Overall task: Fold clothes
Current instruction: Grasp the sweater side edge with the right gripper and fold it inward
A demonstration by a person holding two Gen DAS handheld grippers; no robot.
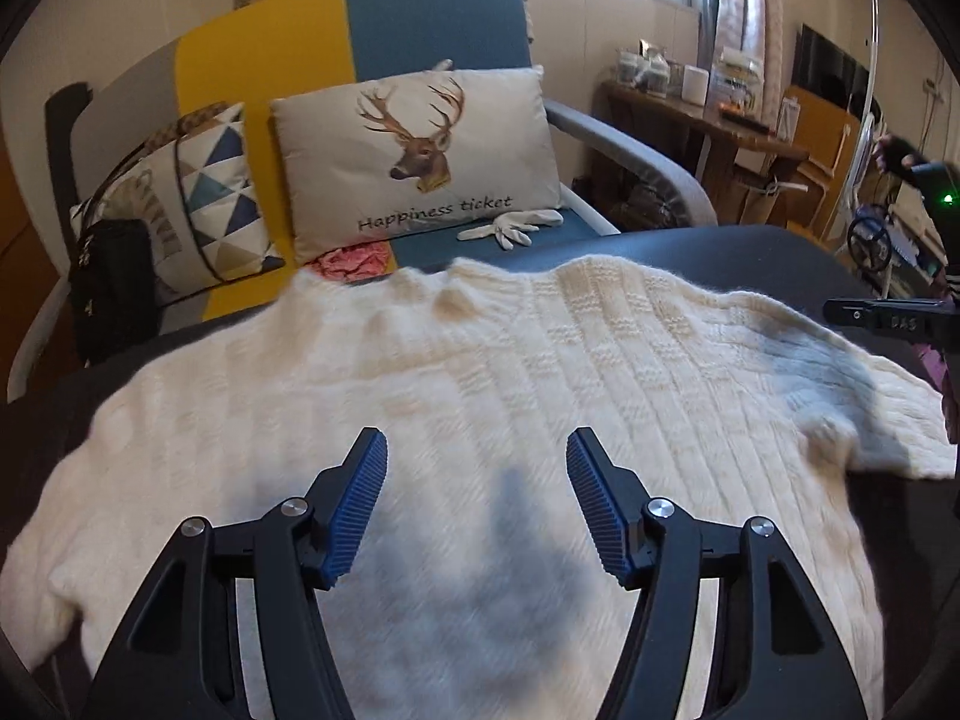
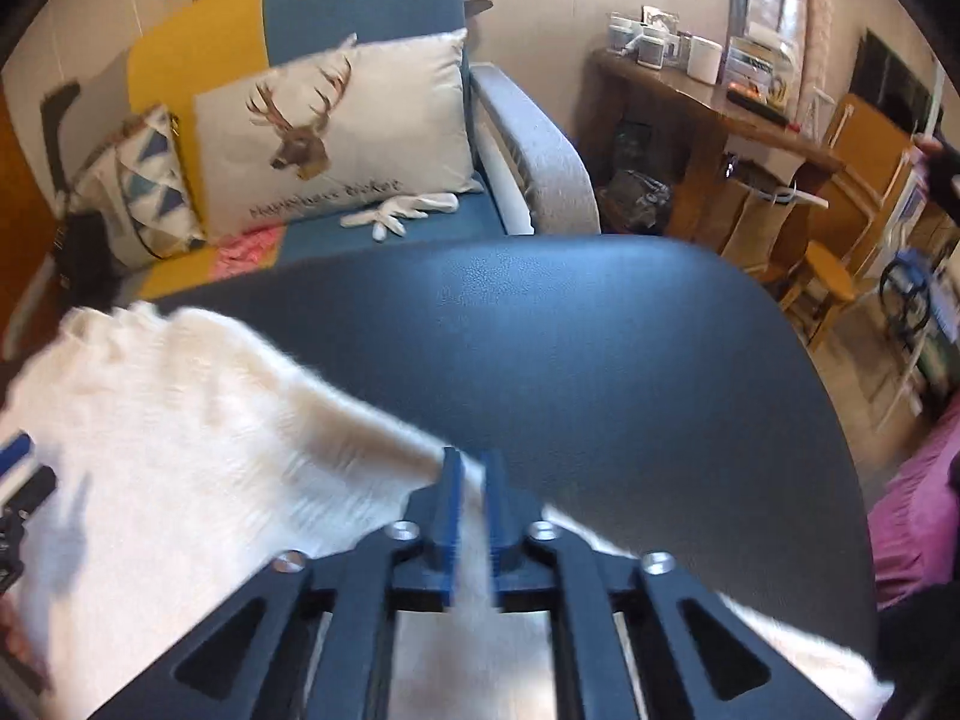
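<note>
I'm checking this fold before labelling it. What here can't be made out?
- Left wrist view: the sweater's near hem is hidden behind the open left gripper.
- Right wrist view: how much knit the right gripper pinches is hidden by its pads.
- Right wrist view: motion blur smears the cushion lettering.

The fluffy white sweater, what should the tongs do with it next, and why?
Probably the right tongs should carry the pinched edge of the sweater across toward its middle. They are shut on that edge, while the left tongs hover open above the sweater, which lies spread on the dark table.
</note>
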